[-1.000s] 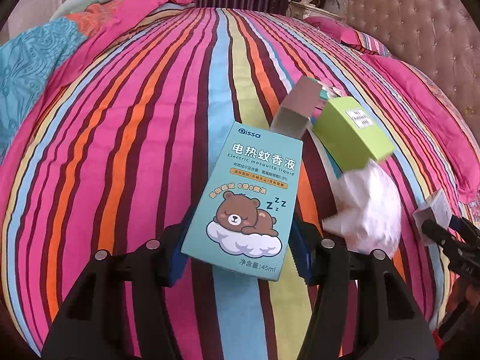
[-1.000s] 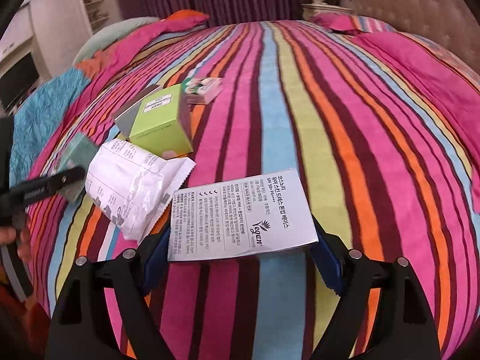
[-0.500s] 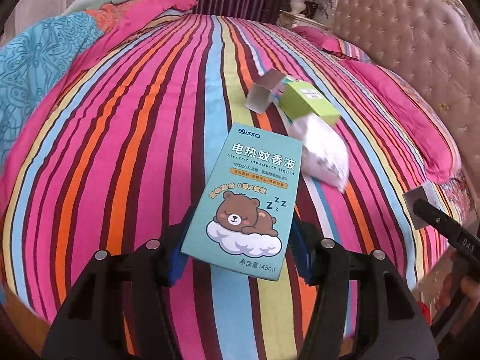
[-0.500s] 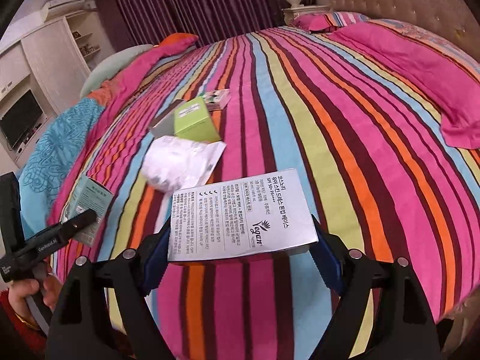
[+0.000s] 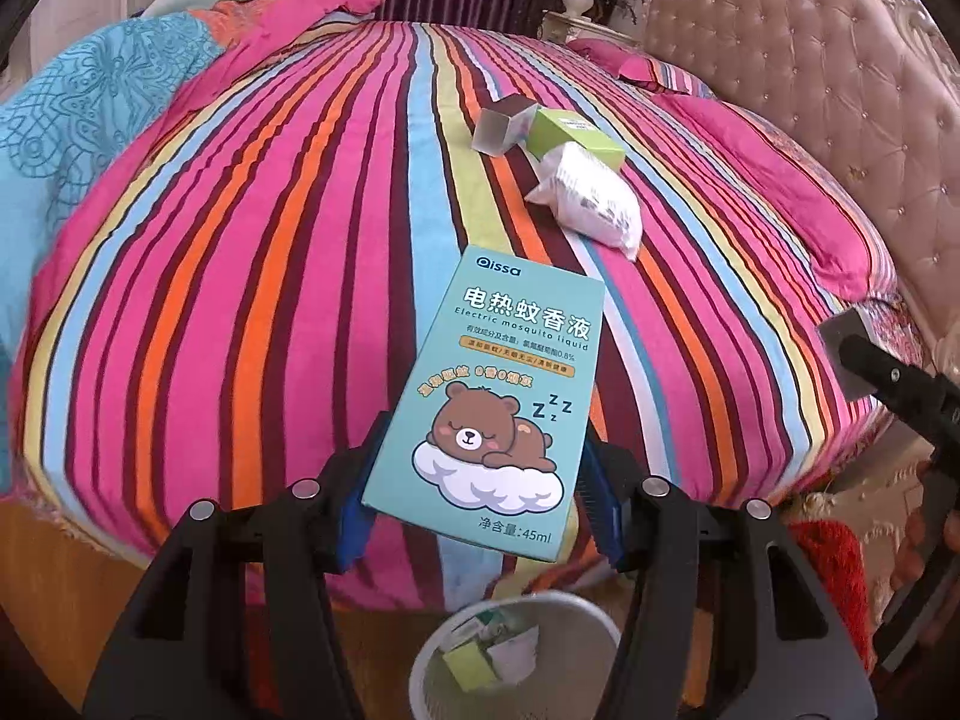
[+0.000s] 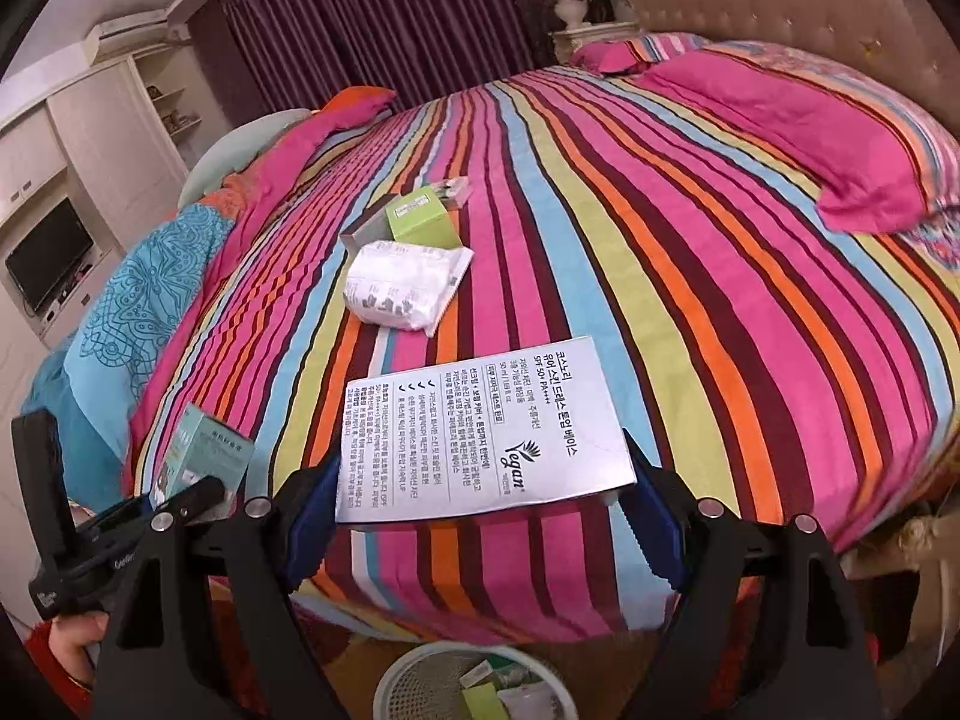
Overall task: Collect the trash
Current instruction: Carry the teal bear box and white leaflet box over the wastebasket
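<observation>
My left gripper (image 5: 480,510) is shut on a teal mosquito-liquid box (image 5: 498,396) with a sleeping bear on it, held over the near edge of the striped bed (image 5: 270,240). My right gripper (image 6: 480,516) is shut on a silver box (image 6: 474,432) with Korean print. A white mesh waste bin (image 5: 432,666) with some trash in it stands on the floor just below both grippers (image 6: 414,684). On the bed lie a white crumpled packet (image 6: 402,288), a green box (image 6: 420,219) and a grey open carton (image 5: 498,129).
A tufted headboard (image 5: 810,96) rises at the right, with pink pillows (image 6: 780,114) before it. A blue patterned quilt (image 6: 120,306) is bunched at the bed's left. A white cabinet with a TV (image 6: 48,258) stands far left. A hand (image 6: 72,642) holds the other gripper.
Both grippers have drawn back from the bed with their boxes still gripped. The trash left on the bed looks farther away, and the waste bin has come into view below.
</observation>
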